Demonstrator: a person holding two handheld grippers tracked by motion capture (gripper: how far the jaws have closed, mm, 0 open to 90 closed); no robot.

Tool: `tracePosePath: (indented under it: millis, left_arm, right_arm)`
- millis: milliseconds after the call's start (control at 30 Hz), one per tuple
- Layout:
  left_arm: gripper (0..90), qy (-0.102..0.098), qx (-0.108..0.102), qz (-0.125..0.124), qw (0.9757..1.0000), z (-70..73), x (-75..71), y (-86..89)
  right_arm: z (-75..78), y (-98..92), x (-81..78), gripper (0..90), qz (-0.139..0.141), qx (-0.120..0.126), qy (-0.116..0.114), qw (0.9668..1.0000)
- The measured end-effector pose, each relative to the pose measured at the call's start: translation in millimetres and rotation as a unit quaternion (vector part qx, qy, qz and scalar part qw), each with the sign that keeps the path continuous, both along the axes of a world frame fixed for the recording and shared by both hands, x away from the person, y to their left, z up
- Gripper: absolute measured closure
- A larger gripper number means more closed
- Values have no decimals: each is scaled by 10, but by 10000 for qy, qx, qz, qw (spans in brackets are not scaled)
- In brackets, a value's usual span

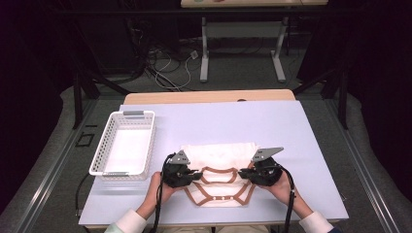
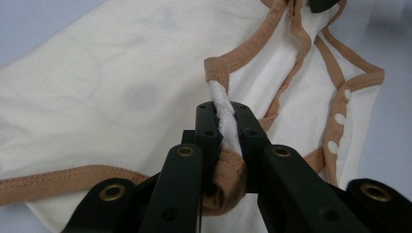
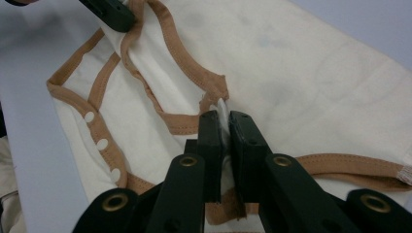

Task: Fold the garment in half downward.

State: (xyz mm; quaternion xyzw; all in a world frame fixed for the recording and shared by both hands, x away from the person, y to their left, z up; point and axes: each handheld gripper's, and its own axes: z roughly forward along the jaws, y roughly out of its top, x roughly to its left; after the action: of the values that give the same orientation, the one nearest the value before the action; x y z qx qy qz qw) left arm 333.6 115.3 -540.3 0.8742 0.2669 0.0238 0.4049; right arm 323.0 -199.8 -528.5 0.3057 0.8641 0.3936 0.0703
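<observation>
Grey floor (image 1: 233,73) is lying dim, cables (image 1: 165,68) are sprawling beside a white-legged desk (image 1: 243,29); darkness is closing around.

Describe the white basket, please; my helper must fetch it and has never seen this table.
On the pale blue table, look left of the cream, brown-trimmed baby garment. The white perforated plastic basket sits there, rectangular and the lone rigid container.

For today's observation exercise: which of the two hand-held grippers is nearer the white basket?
The left hand-held gripper, clamped on the cream garment's edge beside the white basket; the right hand-held gripper grips the far side.
</observation>
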Motion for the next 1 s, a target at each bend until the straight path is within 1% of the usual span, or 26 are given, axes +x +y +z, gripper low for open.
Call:
tracePosePath:
  millis: [33, 100, 133, 167, 200, 233, 267, 300, 333, 367, 400, 433, 467, 500, 533, 567, 633, 667, 733, 767, 833, 867, 967, 1000]
  left_arm:
    - [832, 24, 27, -19, 10000, 8, -4, 4]
    - [832, 13, -7, -16, 10000, 14, -18, 9]
    - [832, 13, -7, -16, 10000, 14, -18, 9]
    - [832, 27, -6, -33, 10000, 17, -23, 12]
    - [831, -7, 1, -62, 10000, 16, -33, 20]
    - [830, 45, 24, -73, 10000, 18, -48, 20]
    - [829, 19, -1, -87, 10000, 16, -60, 18]
    - [829, 9, 18, -137, 9999, 21, -66, 24]
    - [827, 45, -7, -147, 9999, 21, -83, 25]
    - [825, 42, -11, -159, 9999, 21, -91, 26]
    - [823, 50, -26, -204, 9998, 19, -99, 27]
    - [818, 73, -13, -252, 9997, 13, -112, 24]
    - [816, 52, -1, -266, 9996, 8, -119, 21]
    - [815, 62, 44, -322, 9995, 5, -127, 22]
    - [812, 125, 29, -304, 9995, -2, -145, 16]
    - [811, 90, 73, -363, 9993, -4, -144, 20]
    - [810, 103, 68, -347, 9993, -15, -164, 17]
    - [808, 103, 68, -345, 9993, -16, -168, 19]
    - [807, 100, 102, -395, 9991, -14, -177, 27]
    - [806, 107, 93, -405, 9991, -13, -182, 28]
    - [802, 99, 119, -440, 9989, -11, -189, 32]
    - [799, 117, 100, -432, 9989, -16, -192, 31]
    - [794, 120, 154, -469, 9987, -33, -206, 27]
    - [792, 129, 144, -473, 9987, -36, -213, 24]
  right_arm:
    - [5, 6, -5, 833, 39, 3, -1, 10000]
    - [17, 14, -21, 833, 16, -1, -12, 10000]
    - [15, 17, -22, 833, 60, 10, -22, 10000]
    - [12, 20, -29, 832, 64, 36, -36, 10000]
    - [17, 19, -38, 830, 84, 25, 7, 10000]
    - [19, 23, -49, 828, 70, 34, -1, 10000]
    - [27, 19, -60, 828, 90, 23, 8, 10000]
    - [30, 18, -67, 827, 96, 45, -3, 9999]
    - [38, 16, -78, 826, 125, 36, 6, 9999]
    - [39, 13, -86, 826, 139, 31, -40, 9999]
    - [41, 13, -96, 826, 128, 45, -14, 9999]
    - [39, 9, -107, 825, 150, 49, -4, 9999]
    - [39, 7, -122, 825, 167, 35, 16, 9999]
    - [35, 7, -133, 825, 152, 35, -14, 9999]
    - [35, 2, -147, 824, 186, -12, -13, 9998]
    - [28, 1, -156, 825, 200, 13, -38, 9998]
    - [22, 1, -176, 823, 200, 5, -83, 9998]
    - [29, -6, -182, 821, 229, -45, -45, 9997]
    - [28, -6, -195, 813, 192, -64, -87, 9998]
    - [32, -11, -197, 811, 200, -36, -63, 9998]
    - [41, -22, -198, 809, 206, -22, -100, 9997]
    - [45, -25, -204, 809, 201, -35, -95, 9997]
    - [31, -16, -225, 809, 257, -48, -66, 9996]
    - [27, -13, -234, 807, 294, -66, -20, 9995]
